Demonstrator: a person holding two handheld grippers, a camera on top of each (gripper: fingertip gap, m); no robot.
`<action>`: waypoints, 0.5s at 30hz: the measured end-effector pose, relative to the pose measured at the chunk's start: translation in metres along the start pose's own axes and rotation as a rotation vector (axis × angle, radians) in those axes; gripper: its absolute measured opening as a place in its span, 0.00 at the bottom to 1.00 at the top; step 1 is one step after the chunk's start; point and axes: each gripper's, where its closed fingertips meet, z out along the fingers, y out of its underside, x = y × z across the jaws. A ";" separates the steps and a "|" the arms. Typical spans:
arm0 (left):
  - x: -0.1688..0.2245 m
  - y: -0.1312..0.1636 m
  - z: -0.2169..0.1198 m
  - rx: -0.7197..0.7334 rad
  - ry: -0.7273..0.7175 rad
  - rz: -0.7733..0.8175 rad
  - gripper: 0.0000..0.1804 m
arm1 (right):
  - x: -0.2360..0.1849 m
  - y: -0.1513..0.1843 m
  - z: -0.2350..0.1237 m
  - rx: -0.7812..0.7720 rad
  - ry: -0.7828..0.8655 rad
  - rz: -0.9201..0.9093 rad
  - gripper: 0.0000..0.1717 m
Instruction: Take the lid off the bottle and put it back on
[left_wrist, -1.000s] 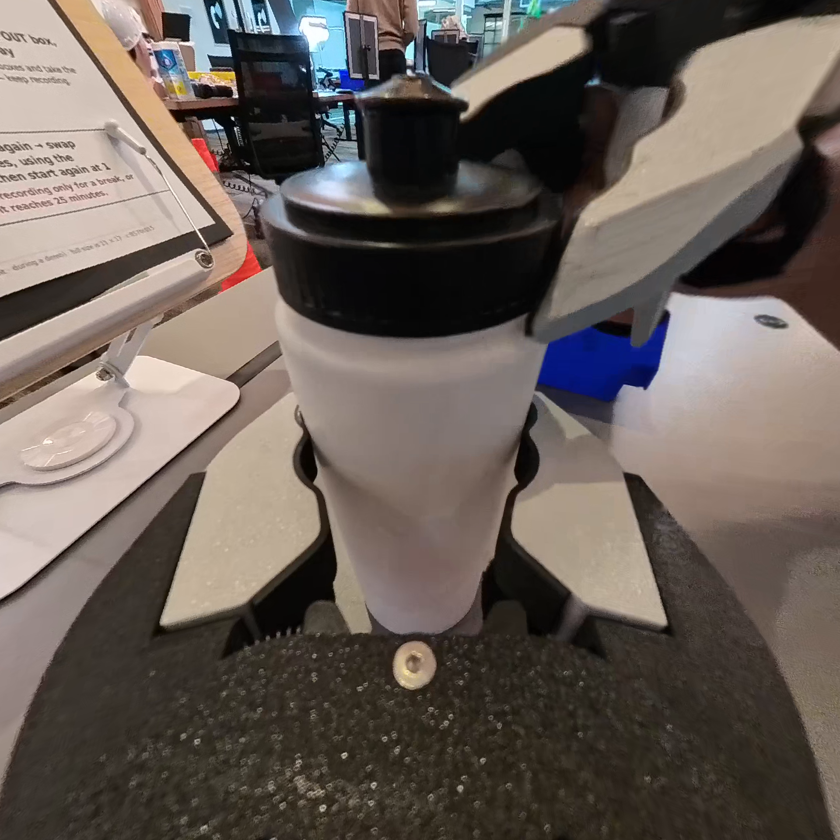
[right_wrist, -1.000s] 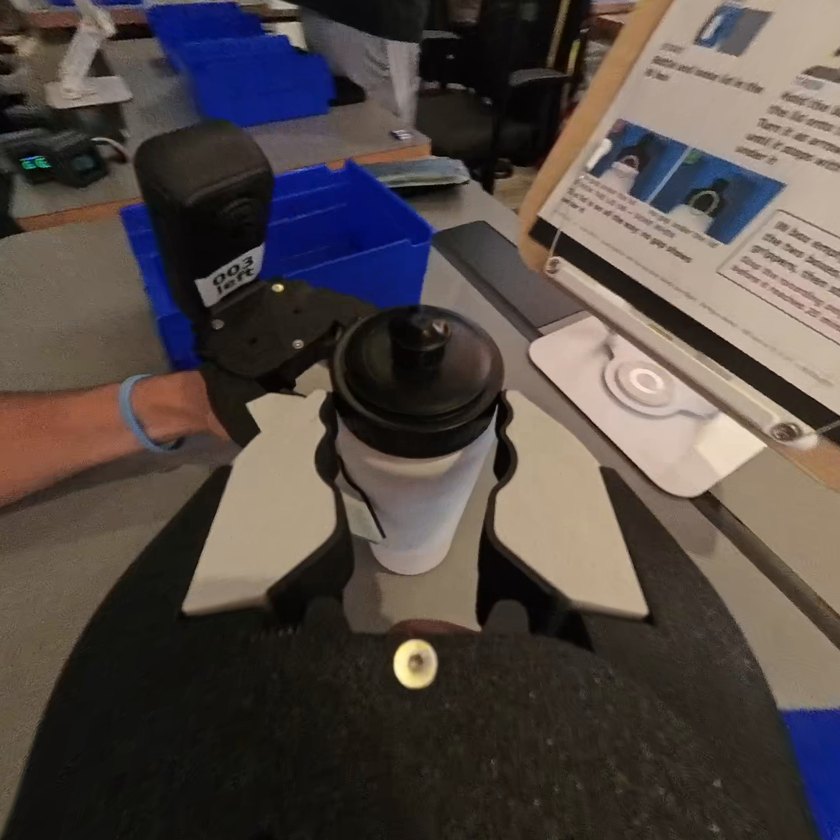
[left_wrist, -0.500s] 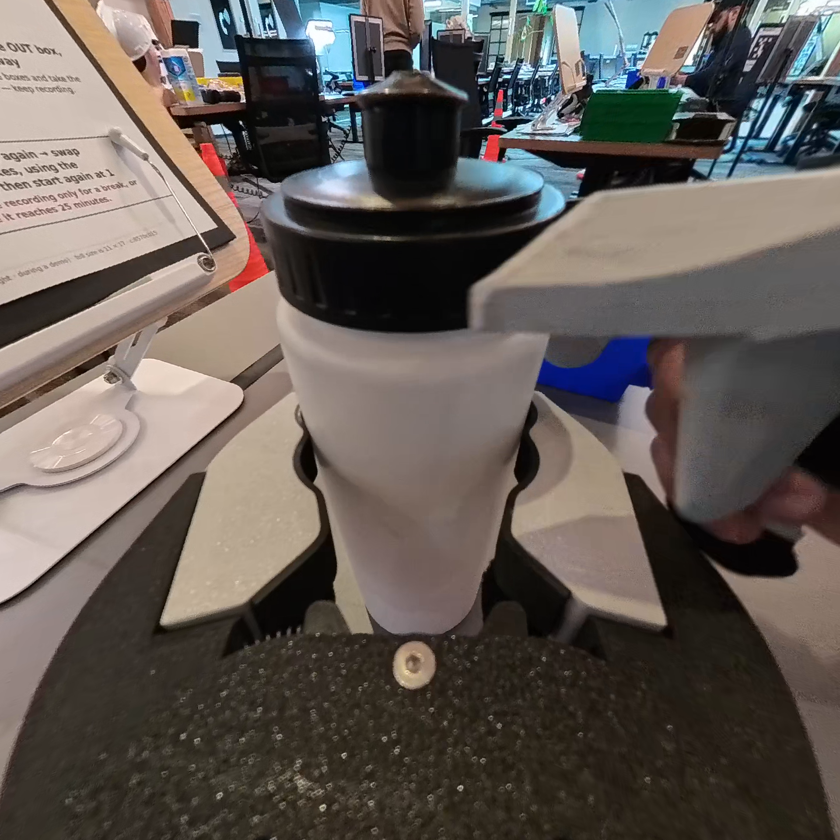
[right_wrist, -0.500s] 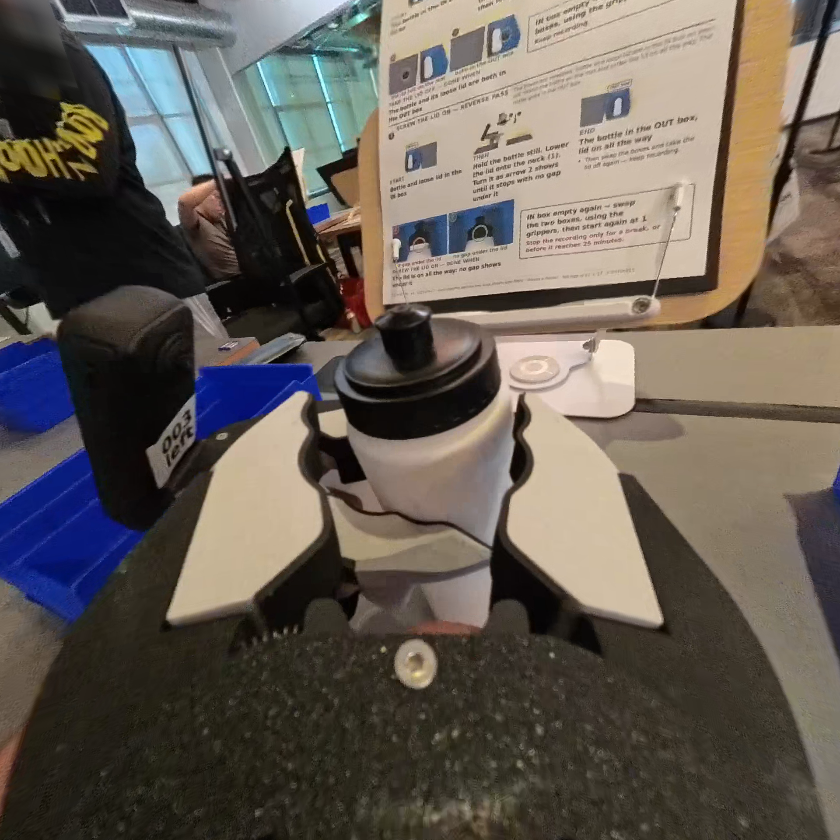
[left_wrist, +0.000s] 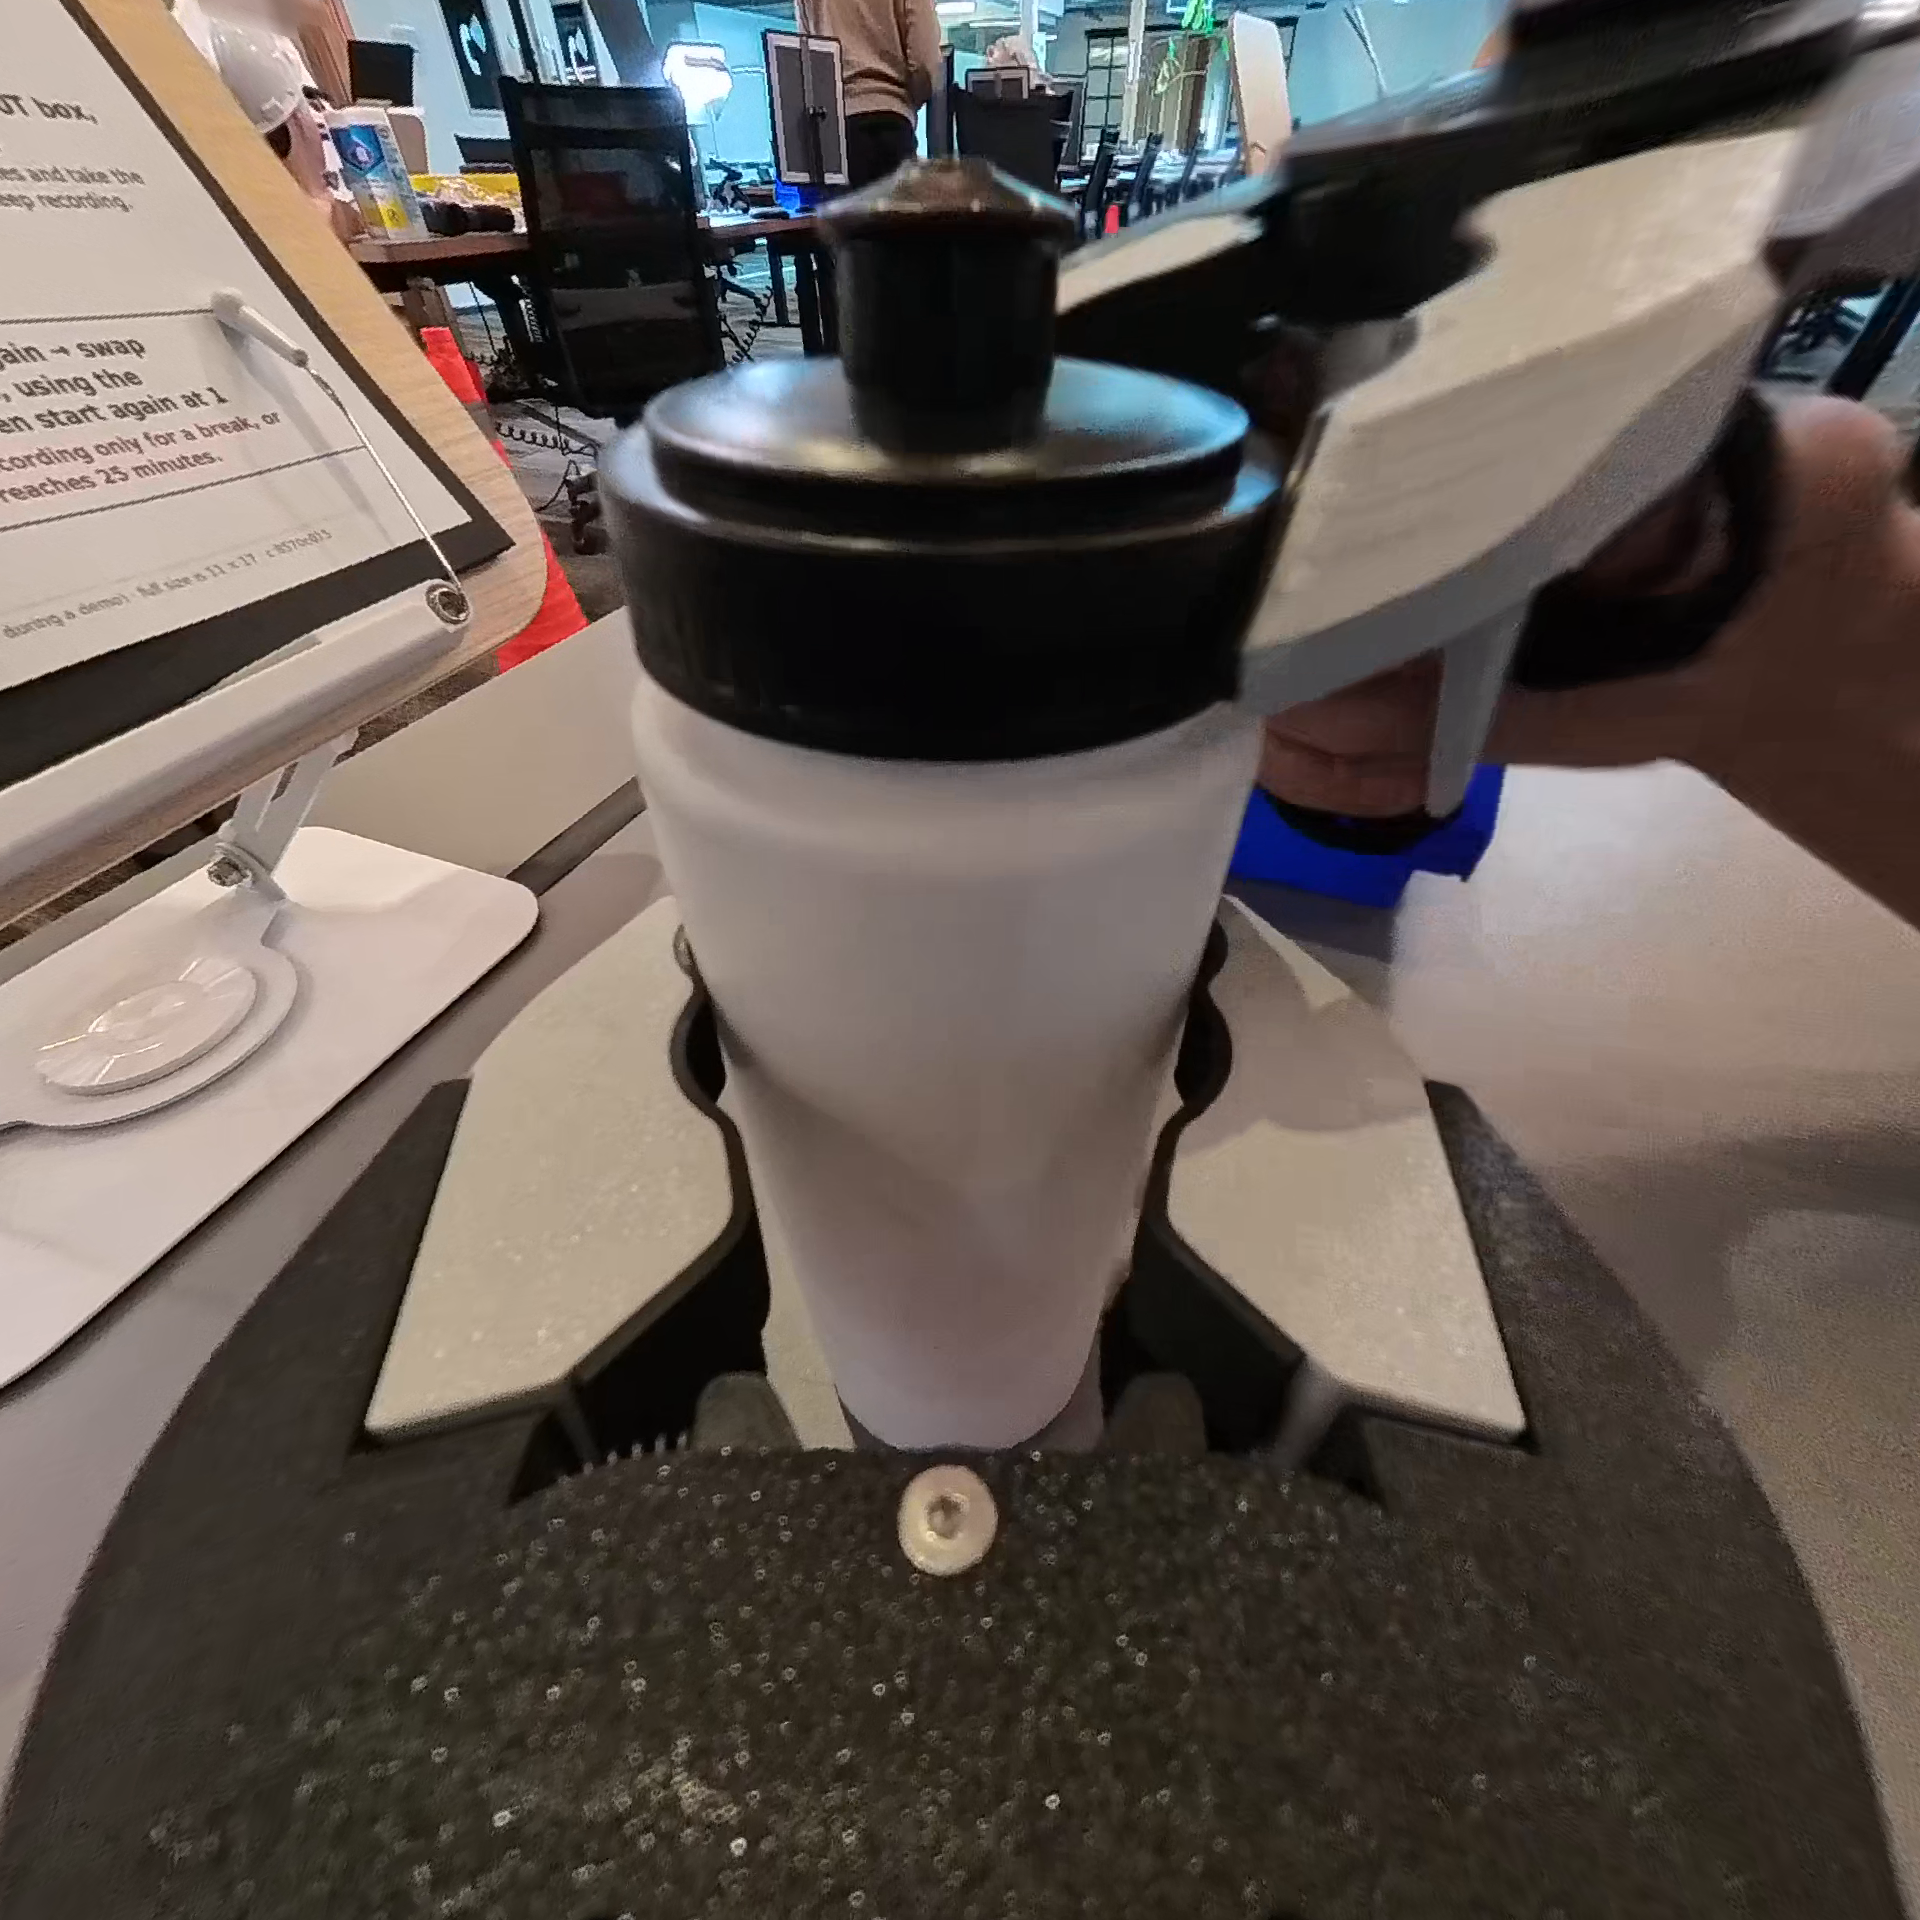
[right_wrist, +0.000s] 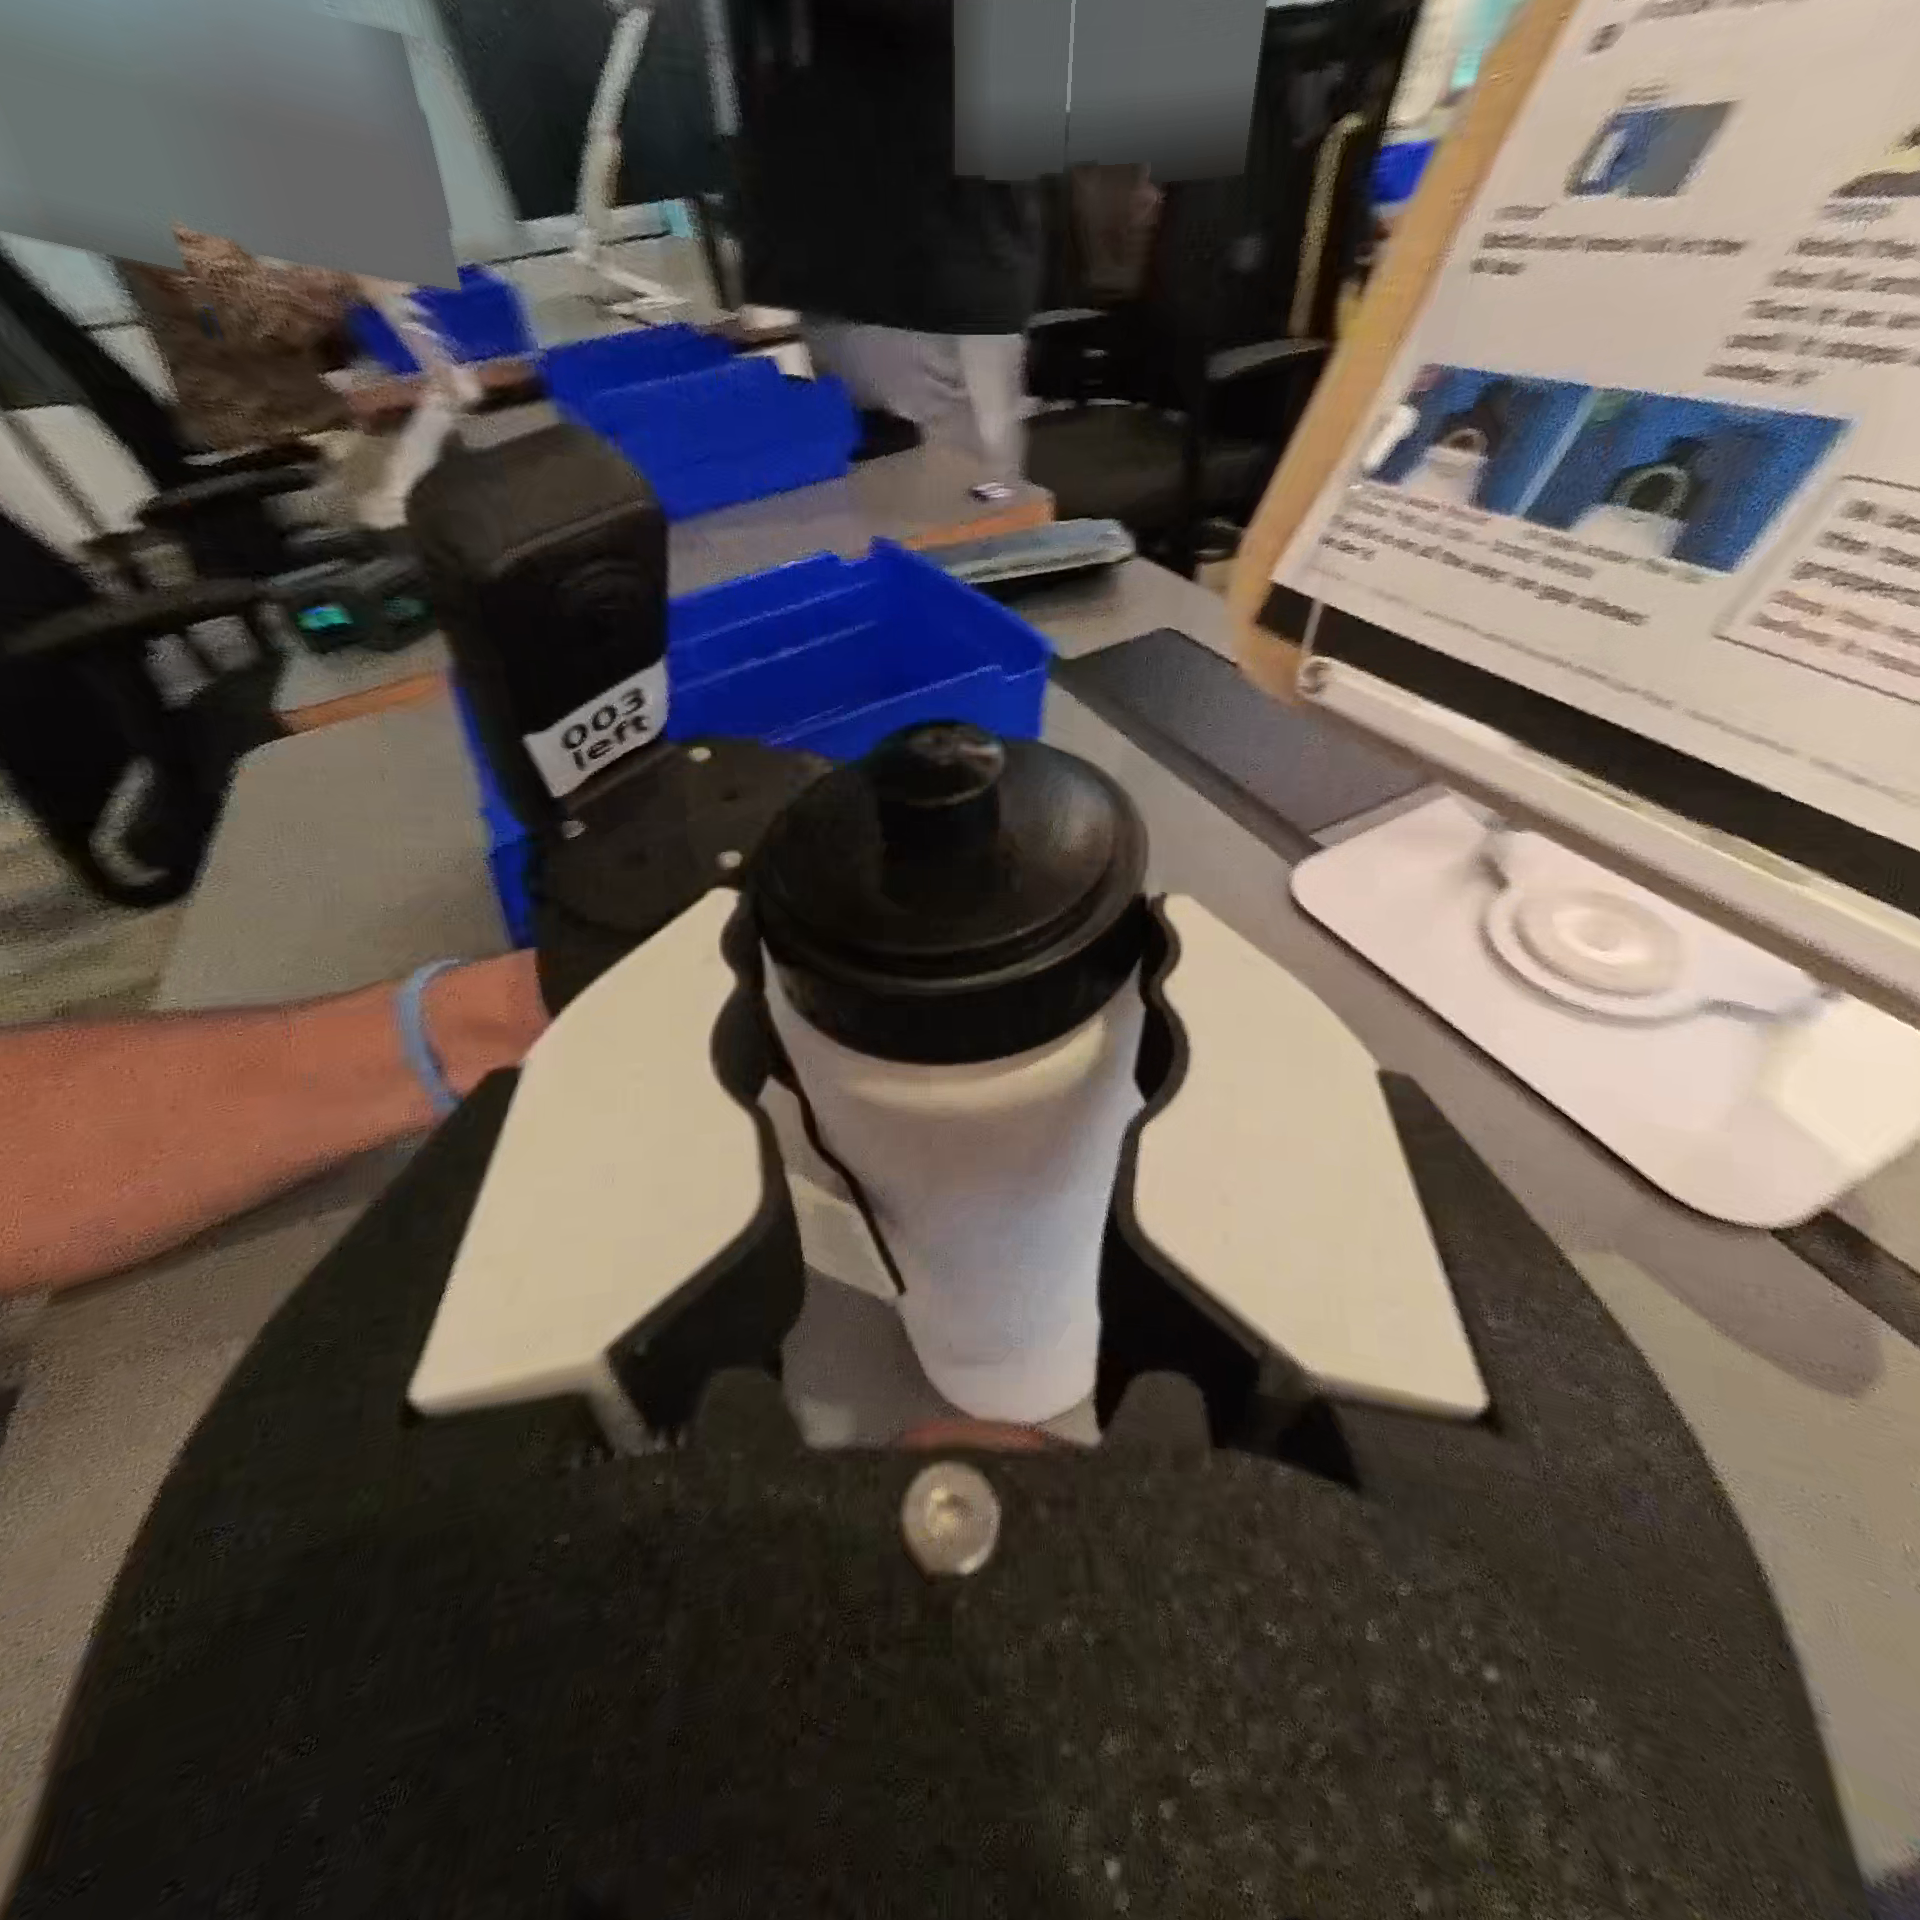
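Fingers of the left gripper sit wide apart w/ the white bottle between them, pads pressed on both sides of its body; bottle stands upright, low end near the gripper's base. Probably the anchor hold: body clamped so it can't spin while the top gets turned.

To the left of those fingers, an instruction board leans on a white stand on the grey worktop, angled so it can be read while working.

Centre, above the fingers: black lid seated on the neck, no gap visible, spout up. So lid's on, either not yet loosened or already screwed back; can't tell which.

Right of the lid: right gripper comes in tilted from above, one grey finger against the lid rim. In its own view both pads flank the lid's ribbed band and seem to touch it, opened about a lid's width. Blur there, so how firm the squeeze is I can't tell. Grip sits at rim height bc that's where twist transfers best, I'd judge.

Beyond the fingers in the right view: blue bin on the worktop, and a person's forearm w/ a blue wristband holding the left gripper from the side.
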 end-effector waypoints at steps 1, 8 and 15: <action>0.000 0.000 0.001 -0.001 -0.004 -0.002 0.48 | 0.001 0.000 -0.001 0.008 -0.072 0.013 0.40; -0.001 0.000 0.000 0.005 0.002 -0.010 0.48 | -0.007 -0.012 -0.006 0.191 0.194 0.061 0.47; 0.000 0.000 -0.001 0.002 -0.001 -0.007 0.48 | 0.003 -0.009 -0.009 0.288 0.694 0.076 0.42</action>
